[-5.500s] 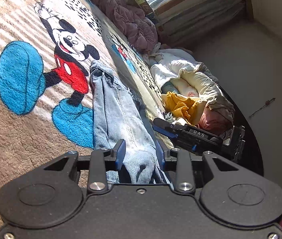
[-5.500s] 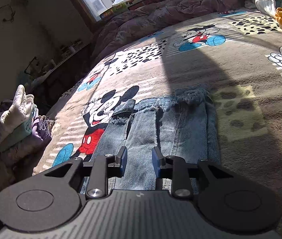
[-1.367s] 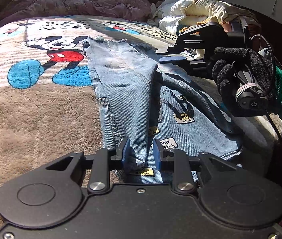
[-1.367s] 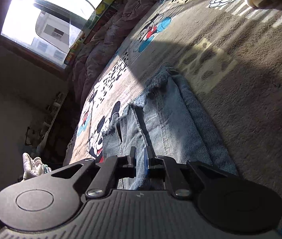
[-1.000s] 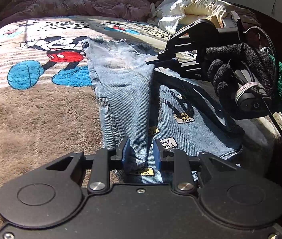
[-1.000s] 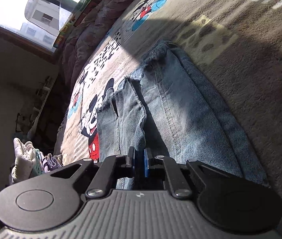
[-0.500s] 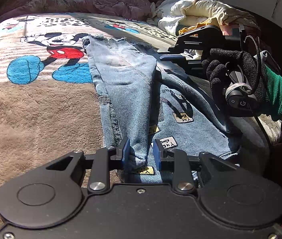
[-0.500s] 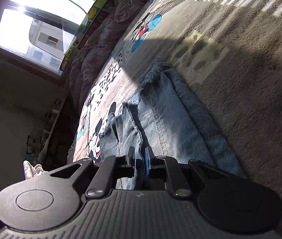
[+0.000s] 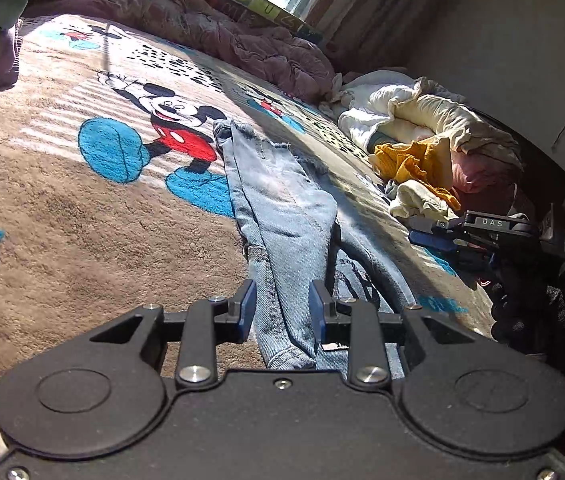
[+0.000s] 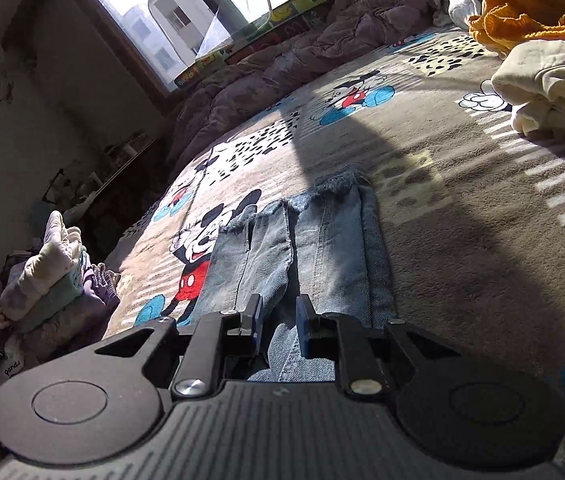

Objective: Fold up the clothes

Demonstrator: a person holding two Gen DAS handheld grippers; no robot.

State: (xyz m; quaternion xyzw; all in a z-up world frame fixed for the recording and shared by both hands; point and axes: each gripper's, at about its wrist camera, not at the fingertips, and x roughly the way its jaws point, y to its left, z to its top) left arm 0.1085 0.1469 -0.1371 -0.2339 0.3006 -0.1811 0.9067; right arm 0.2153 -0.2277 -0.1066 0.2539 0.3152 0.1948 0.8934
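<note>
Denim, pale blue frayed-hem jeans limp yet weighty, lies between spread fingers of left gripper and right gripper, neither grasping; thick waistband likely grips best.

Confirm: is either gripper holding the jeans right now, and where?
Nothing is held. The left gripper and right gripper are both open, jaws apart over the waist end of the jeans, which lie flat on the blanket.

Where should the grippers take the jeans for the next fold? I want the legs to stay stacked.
Probably at the near waist end of the jeans, one gripper per corner, coming in low from the bed's near edge. The legs lie lengthwise, frayed hems far away, so lifting the near end would carry it toward them. The left gripper and right gripper are open there.
</note>
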